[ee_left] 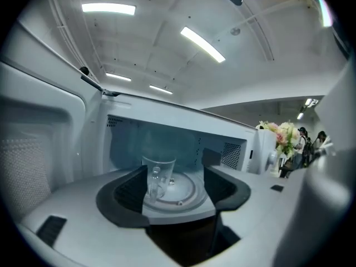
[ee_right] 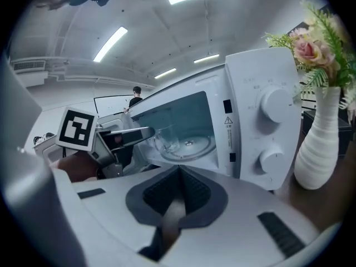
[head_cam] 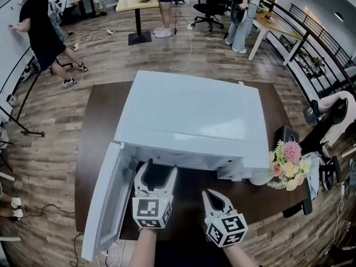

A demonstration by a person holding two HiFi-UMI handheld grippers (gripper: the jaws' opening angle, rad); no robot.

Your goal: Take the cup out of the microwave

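Observation:
A clear glass cup (ee_left: 157, 177) stands upright on the turntable inside the white microwave (head_cam: 189, 115), whose door (head_cam: 105, 199) hangs open to the left. My left gripper (head_cam: 157, 170) is at the mouth of the cavity with its jaws open. In the left gripper view the left gripper (ee_left: 173, 174) frames the cup, which stands farther in and is not touched. My right gripper (head_cam: 211, 198) is in front of the microwave, to the right of the left one, and is shut on nothing. From the right gripper (ee_right: 178, 174) I see the cup (ee_right: 167, 139) and the microwave's two dials (ee_right: 272, 104).
A white vase of flowers (head_cam: 286, 166) stands on the dark table (head_cam: 100, 121) right of the microwave, close to my right gripper's side (ee_right: 320, 138). A black box (head_cam: 285, 135) sits behind it. People and office furniture are in the background.

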